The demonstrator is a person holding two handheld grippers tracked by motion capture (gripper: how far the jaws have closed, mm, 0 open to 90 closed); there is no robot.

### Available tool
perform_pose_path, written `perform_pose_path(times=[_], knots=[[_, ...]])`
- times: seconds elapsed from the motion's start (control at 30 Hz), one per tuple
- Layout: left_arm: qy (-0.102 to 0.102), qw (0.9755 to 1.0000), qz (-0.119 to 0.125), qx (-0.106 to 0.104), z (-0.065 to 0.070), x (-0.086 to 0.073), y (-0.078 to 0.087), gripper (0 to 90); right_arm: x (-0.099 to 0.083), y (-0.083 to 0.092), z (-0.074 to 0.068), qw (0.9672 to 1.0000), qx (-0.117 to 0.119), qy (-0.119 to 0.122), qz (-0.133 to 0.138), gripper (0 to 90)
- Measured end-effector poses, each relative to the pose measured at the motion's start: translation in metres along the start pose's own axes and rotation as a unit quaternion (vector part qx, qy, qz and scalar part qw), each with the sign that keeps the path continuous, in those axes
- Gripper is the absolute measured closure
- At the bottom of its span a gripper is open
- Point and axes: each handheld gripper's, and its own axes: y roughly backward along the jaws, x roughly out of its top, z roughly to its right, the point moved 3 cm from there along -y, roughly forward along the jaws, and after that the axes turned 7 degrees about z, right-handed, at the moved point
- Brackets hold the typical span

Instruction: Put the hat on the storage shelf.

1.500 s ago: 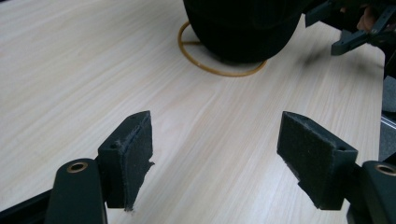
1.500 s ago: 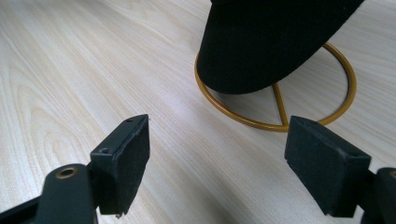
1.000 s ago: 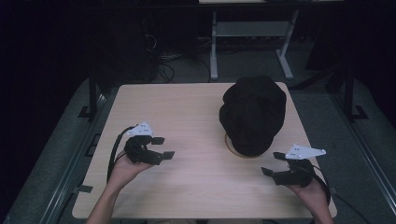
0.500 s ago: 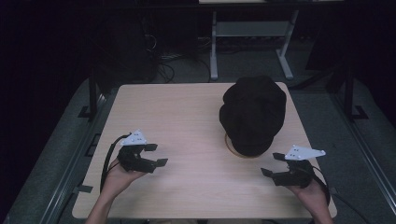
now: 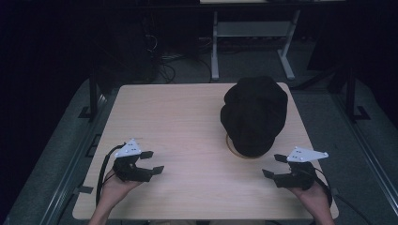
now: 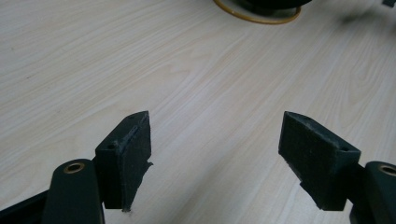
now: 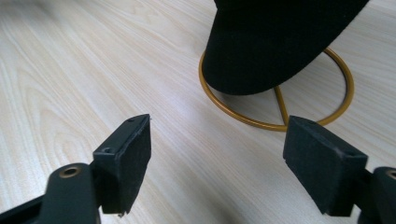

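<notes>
A black cap rests on a gold wire stand with a ring base at the right of the wooden table. My right gripper is open near the front right edge, just in front of the cap, whose brim hangs above the ring. Open and with nothing between its jaws, my left gripper hovers near the front left. In the left gripper view the jaws stand wide over bare wood, with the ring base far off.
Behind the table stands a white metal frame with cables on the dark floor. Black rails run along the table's left and right sides. Bare wood lies between the two grippers.
My left gripper has drawn back toward the front edge and slightly left. The right gripper and the cap have stayed in place.
</notes>
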Motion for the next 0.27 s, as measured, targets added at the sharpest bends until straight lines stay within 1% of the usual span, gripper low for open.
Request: perform_pose_path(times=[0.03,0.1,0.17,0.23,0.27], knots=[[0.000,1.0000,0.000,0.002,0.001,-0.002,0.001,24.6,0.000,0.000,0.000,1.0000,0.001,0.000,-0.001,23.4],[-0.009,0.9999,-0.006,0.010,0.003,-0.006,0.001,24.6,0.000,-0.001,-0.001,1.0000,0.002,0.002,-0.002,23.4],[-0.012,0.9998,-0.008,0.011,0.005,-0.010,0.001,24.6,-0.001,-0.003,-0.002,1.0000,0.006,0.005,-0.003,23.3],[-0.014,0.9997,-0.013,0.015,0.004,-0.013,0.000,24.5,-0.001,-0.004,-0.003,0.9999,0.008,0.007,-0.007,23.2],[-0.011,0.9997,-0.013,0.016,0.003,-0.013,0.000,24.5,-0.001,-0.005,-0.003,0.9999,0.008,0.009,-0.007,22.8]])
